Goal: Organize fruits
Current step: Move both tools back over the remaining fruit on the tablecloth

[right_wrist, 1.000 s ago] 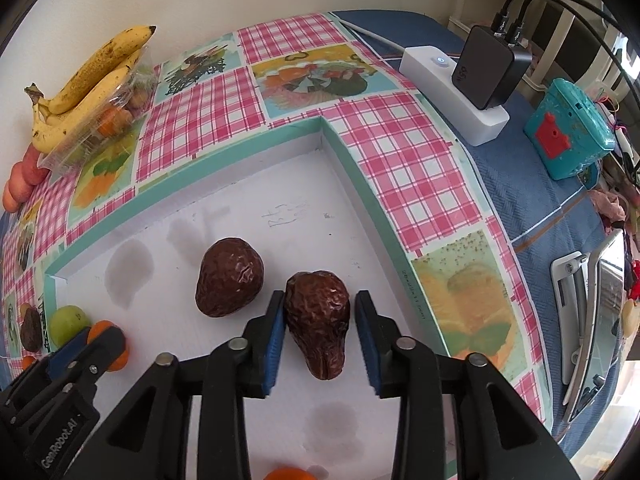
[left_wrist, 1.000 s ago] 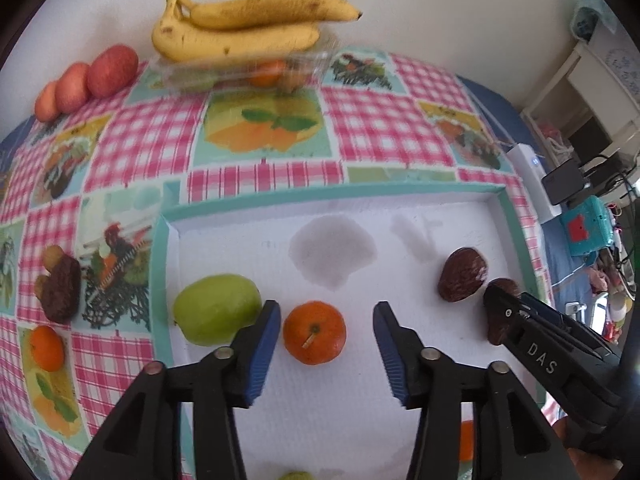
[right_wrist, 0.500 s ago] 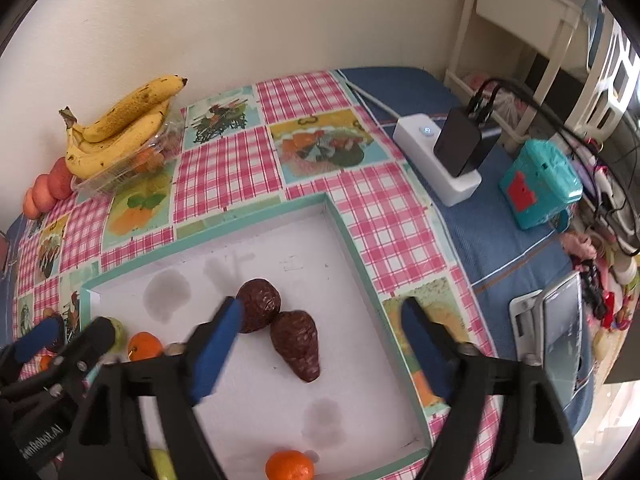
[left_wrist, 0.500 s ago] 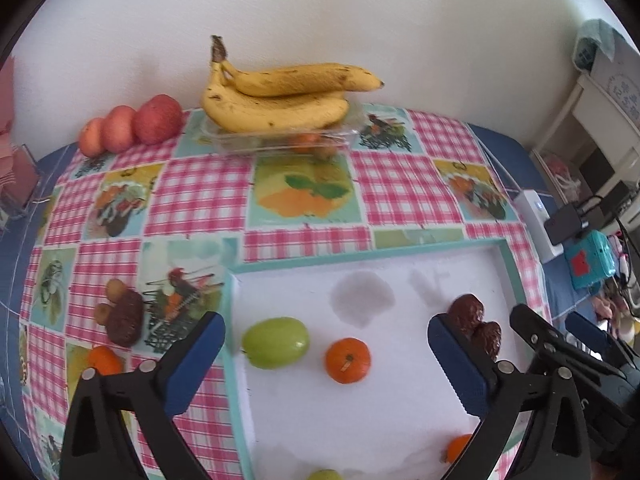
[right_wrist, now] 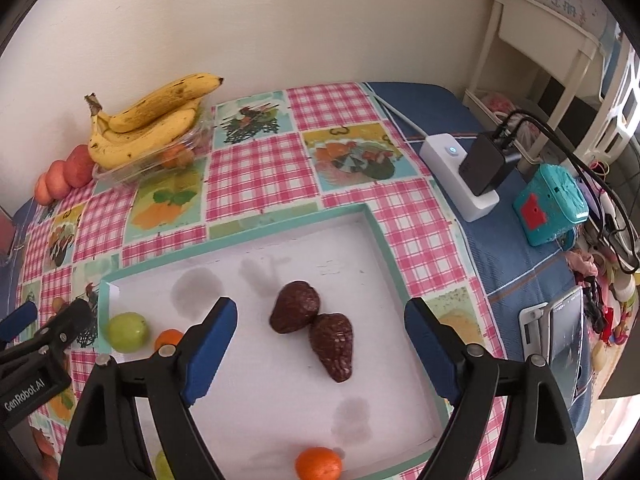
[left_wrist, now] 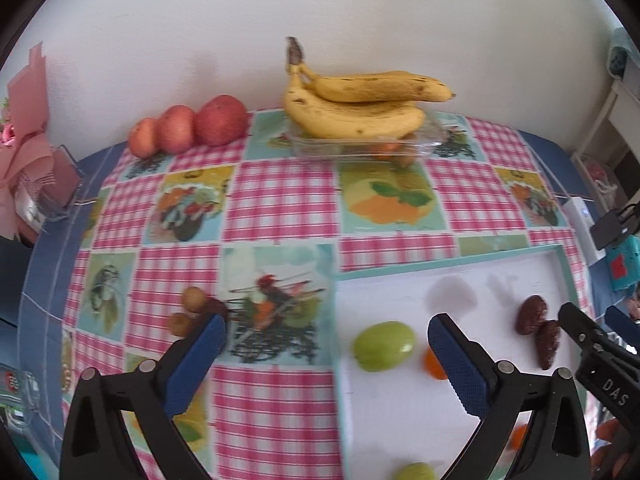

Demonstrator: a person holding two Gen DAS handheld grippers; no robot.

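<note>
The left gripper [left_wrist: 326, 350] is standing fully released, with nothing between its blue pads [left_wrist: 456, 364]. Its jaws have just been opening, and they are hanging above the left edge of the white tray [left_wrist: 400, 400], which is lying on the bench [left_wrist: 280, 200] with its checked cloth. Just beyond the right pad a green fruit [left_wrist: 383, 345] is resting in the tray, and a small orange fruit [left_wrist: 434, 365] is showing partly behind that same pad. Near the left pad, outside the tray, two small brown round fruits [left_wrist: 188, 310] are sitting on the cloth.

The right gripper [right_wrist: 320, 344] is also released and is grasping nothing; its jaws have just been opening too. Between its spread fingers, but below them and not touching, two dark wrinkled fruits [right_wrist: 314, 322] are lying in the tray, touching each other. Another orange fruit [right_wrist: 319, 463] is lying close under this gripper, near the front rim of the tray.

Far ahead of both grippers, by the wall, a bunch of bananas [left_wrist: 356, 106] is resting on top of a clear plastic box [left_wrist: 360, 146], and three red-orange round fruits [left_wrist: 188, 126] are standing in a row to the left of it. To the right of the right gripper, a white power strip [right_wrist: 456, 178] with a black charger is lying on the blue cloth.
</note>
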